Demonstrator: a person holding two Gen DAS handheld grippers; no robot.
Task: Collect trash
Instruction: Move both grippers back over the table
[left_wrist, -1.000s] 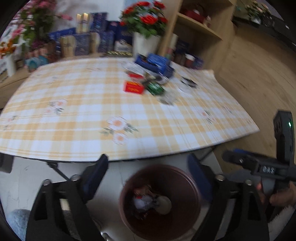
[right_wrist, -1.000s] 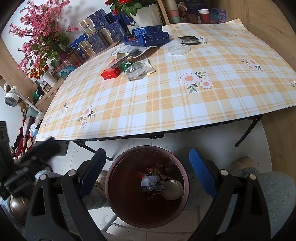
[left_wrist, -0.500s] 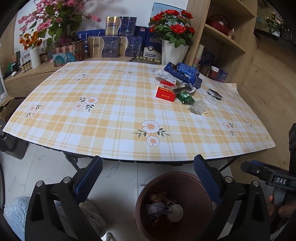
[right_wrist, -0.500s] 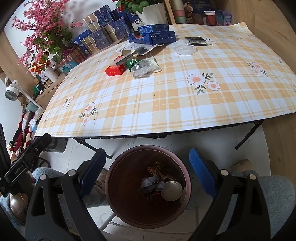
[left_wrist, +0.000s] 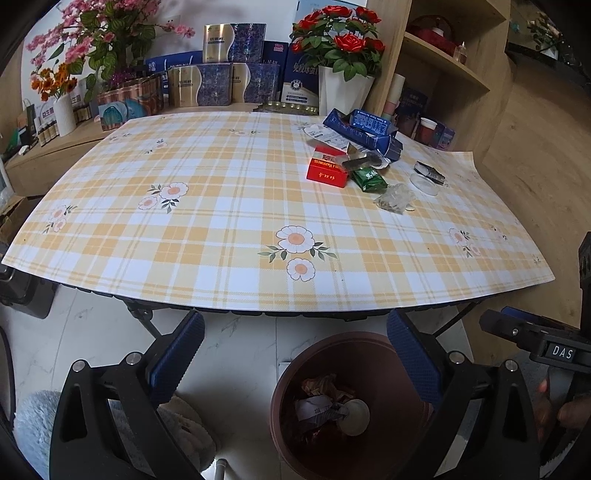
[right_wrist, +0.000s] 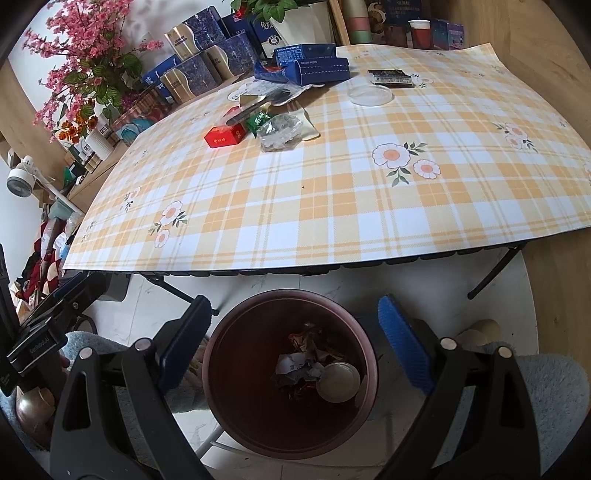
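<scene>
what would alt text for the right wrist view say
The open right gripper hangs above a round brown trash bin holding crumpled wrappers. Beyond it, a yellow plaid table carries a red box, a clear bag and blue cartons.

Setting: a lived-in home room, possibly doubling as a small display corner. Evidence: a folding counter (left_wrist: 221, 221) wearing a yellow plaid floral cloth; artificial pink blossoms (right_wrist: 74, 62) and red roses (left_wrist: 340, 33) in a white vase standing along the back; boxed gift sets (left_wrist: 218, 81) lining a wooden sideboard; open wooden shelving (left_wrist: 443, 62) holding cups and jars; wood flooring (left_wrist: 535, 147) meeting pale marble-look tile (left_wrist: 240, 343); a brown waste bin (right_wrist: 221, 369) sitting beneath the counter edge; a small white fan (right_wrist: 18, 181) standing at the side.
</scene>
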